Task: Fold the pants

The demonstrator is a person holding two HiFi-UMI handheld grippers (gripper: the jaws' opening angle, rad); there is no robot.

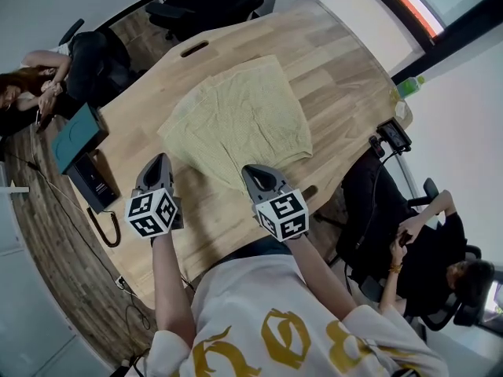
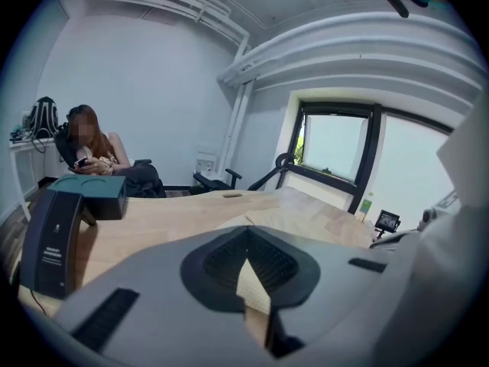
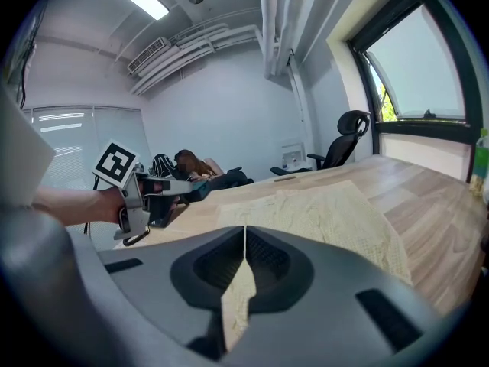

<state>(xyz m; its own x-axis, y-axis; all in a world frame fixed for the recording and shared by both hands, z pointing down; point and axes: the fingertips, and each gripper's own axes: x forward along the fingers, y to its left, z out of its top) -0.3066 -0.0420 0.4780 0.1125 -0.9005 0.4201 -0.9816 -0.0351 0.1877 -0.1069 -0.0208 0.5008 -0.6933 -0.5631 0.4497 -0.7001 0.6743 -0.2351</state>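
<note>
**Item:** pants (image 1: 240,120); pale yellow-green, textured cloth; lying spread and mostly flat around the middle of the wooden table (image 1: 346,77), with one corner reaching toward the near edge; judging from all views, not yet gripped or lifted.

**Hazards:**
- both tools are presenting closed jaws, so a descent as they stand would be pushing and bunching the near corner rather than taking it;
- a pinch catching only the top layer would be leaving the under layer dragging and the fold going crooked;
- the near corner is lying close to the near edge, so a pull toward the person is likely to be sliding cloth over that edge;
- unequal lifts by the two hands would be skewing the crease.

**Right gripper** (image 1: 248,168): jaws pressed together, nothing between them; tip is sitting over the pants' near corner, and contact cannot be told; it is pointing away from the person and tilting downward, the forearm reaching in from the near edge.

**Left gripper** (image 1: 160,158): jaws likewise together and empty; it is hovering over bare wood just beside the pants' left side, apart from the cloth, and running roughly parallel to the right one with a similar downward tilt.

**Surroundings:** teal box (image 1: 78,136) and black device (image 1: 94,181) at the table's left edge, well apart from the pants; green bottle (image 1: 409,86) at the right edge.
</note>
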